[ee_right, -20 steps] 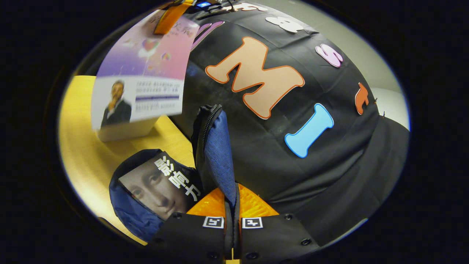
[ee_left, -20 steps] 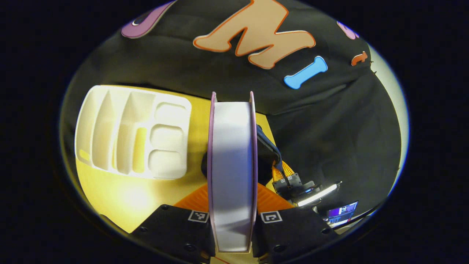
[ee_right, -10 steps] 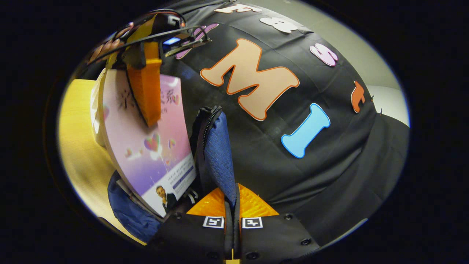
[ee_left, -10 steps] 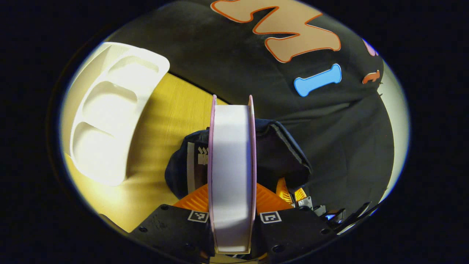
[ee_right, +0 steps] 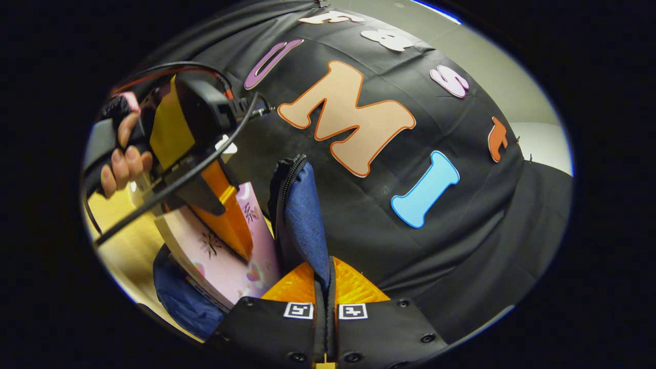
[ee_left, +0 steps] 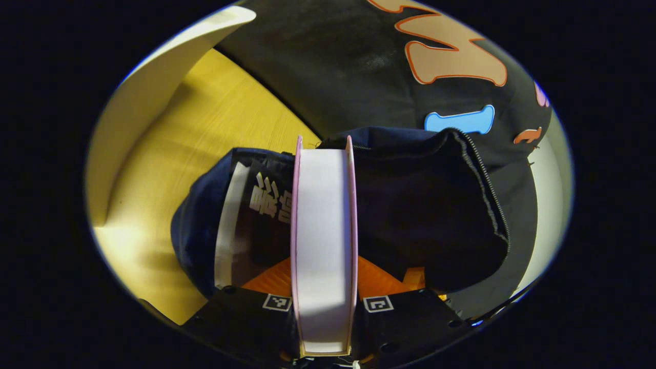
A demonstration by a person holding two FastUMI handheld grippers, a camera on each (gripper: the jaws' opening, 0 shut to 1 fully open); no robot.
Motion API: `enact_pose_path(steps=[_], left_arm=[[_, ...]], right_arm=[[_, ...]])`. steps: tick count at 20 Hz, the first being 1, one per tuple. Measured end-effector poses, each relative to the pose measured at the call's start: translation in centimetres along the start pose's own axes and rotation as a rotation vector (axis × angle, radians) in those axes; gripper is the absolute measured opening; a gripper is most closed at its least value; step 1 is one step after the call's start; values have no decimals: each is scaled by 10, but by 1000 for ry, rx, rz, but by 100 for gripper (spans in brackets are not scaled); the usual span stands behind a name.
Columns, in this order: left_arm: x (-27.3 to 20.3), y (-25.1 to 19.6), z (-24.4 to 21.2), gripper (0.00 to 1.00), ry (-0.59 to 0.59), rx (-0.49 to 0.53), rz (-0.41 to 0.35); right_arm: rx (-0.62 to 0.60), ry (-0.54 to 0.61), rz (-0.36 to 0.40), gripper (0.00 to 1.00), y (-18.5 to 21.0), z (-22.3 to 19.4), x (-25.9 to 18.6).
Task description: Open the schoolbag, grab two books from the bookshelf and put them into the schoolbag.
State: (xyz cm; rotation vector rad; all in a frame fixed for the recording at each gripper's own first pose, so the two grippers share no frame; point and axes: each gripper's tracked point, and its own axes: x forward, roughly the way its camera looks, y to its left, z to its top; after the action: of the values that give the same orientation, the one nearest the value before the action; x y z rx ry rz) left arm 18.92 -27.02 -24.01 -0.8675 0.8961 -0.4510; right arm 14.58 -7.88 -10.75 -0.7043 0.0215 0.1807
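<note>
The dark blue schoolbag (ee_left: 195,241) lies open on the yellow table, and a dark book (ee_left: 256,205) with white characters sits inside it. My left gripper (ee_left: 324,261) is shut on a pink-covered book (ee_left: 323,225), held edge-on over the bag's mouth. In the right gripper view that pink book (ee_right: 225,261) dips its lower end into the schoolbag (ee_right: 179,297), carried by the left gripper (ee_right: 230,225) and a hand (ee_right: 123,159). My right gripper (ee_right: 324,277) is shut on the bag's zipped flap (ee_right: 302,215) and holds it upright.
A white bookshelf tray (ee_left: 148,97) stands at the upper left in the left gripper view, on the yellow table (ee_left: 205,128). The black booth wall hangs close behind the bag. Cables (ee_right: 205,154) trail from the left gripper.
The left gripper has come down and forward with the pink book, from beside the white tray to the bag's mouth. The right gripper kept the flap raised and still.
</note>
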Motion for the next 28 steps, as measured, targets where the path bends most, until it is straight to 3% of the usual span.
enact_pose_path(steps=[3,9,13,16,18,20,21,22,28], left_arm=[[21,6,-15,36,10,-10,-39],[43,7,-31,36,24,3,-50],[38,11,-29,38,23,31,-15],[21,24,-23,40,2,122,60],[2,19,-22,59,-5,161,62],[-21,22,-20,100,-18,205,88],[-35,26,-19,92,-26,231,102],[-47,25,-18,97,-33,254,114],[-130,40,-16,97,-58,423,210]], right_arm=[[-10,-13,11,1,5,2,1],[-18,-8,16,3,8,0,3],[-11,0,27,1,8,-2,3],[5,10,34,1,8,-5,2],[22,16,39,1,8,-5,2],[31,22,49,1,12,-6,3],[33,25,54,1,13,-6,3],[35,26,59,2,13,-7,1],[62,40,110,4,24,-9,-3]])
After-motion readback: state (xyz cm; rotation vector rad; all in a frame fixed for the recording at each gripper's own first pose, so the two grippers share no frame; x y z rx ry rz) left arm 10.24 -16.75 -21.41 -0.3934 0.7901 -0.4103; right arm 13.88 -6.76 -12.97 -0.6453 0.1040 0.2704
